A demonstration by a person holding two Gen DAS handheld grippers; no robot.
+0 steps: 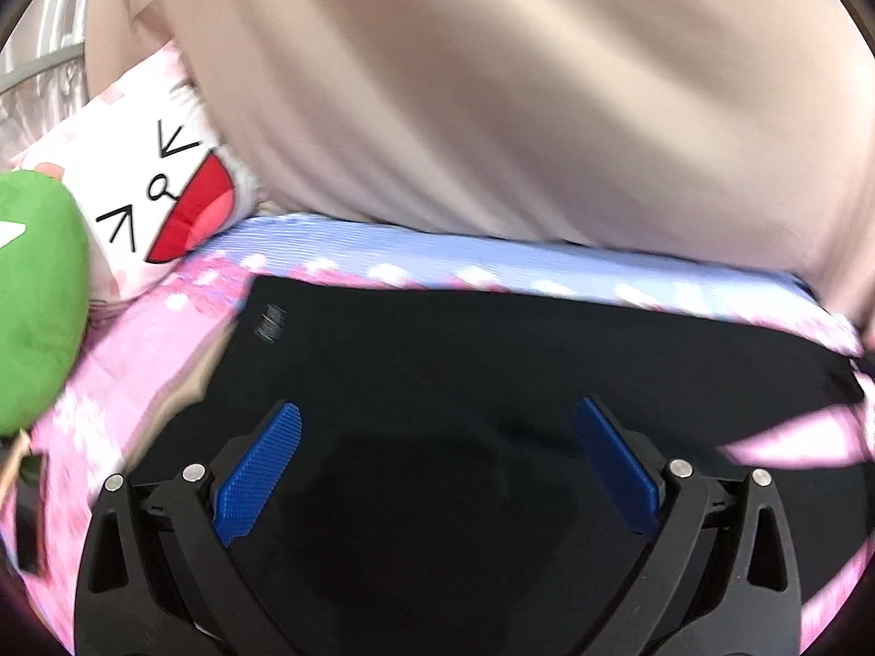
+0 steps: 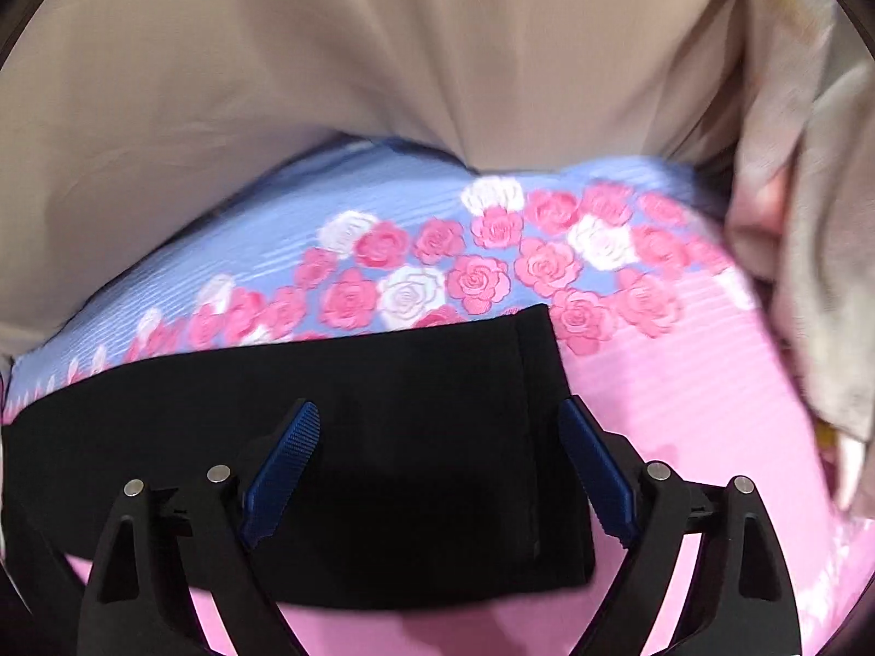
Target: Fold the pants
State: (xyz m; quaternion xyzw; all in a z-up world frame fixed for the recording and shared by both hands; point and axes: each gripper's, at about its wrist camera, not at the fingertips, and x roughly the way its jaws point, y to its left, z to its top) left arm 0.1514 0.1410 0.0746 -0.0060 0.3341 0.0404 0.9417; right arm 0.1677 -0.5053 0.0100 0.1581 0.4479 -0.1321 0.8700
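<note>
Pants: I see the black pants (image 1: pixel 492 361) lying flat on the bedspread (image 2: pixel 683 410), a pink cover with a blue band of pink and white roses along its far side.
Pants end: in my right wrist view one end of the pants (image 2: pixel 415 437) sits under the gripper, with a stitched hem running down its right edge and bare pink cover just beyond.
Left gripper: my left gripper (image 1: pixel 437 464) hangs over the black cloth with its jaws spread wide; the blue pads (image 1: pixel 262 470) have nothing between them and grip nothing.
Right gripper: my right gripper (image 2: pixel 437 470) is also spread wide above the hem end, pads clear of the cloth as far as I can tell, holding nothing.
Beyond the bed: beige clothing (image 2: pixel 273 82) of a person fills the top of both views, blurred.
Left side: a cartoon-face pillow (image 1: pixel 164 191) and a green plush toy (image 1: pixel 38 295) sit at the pants' left, on the cover.
</note>
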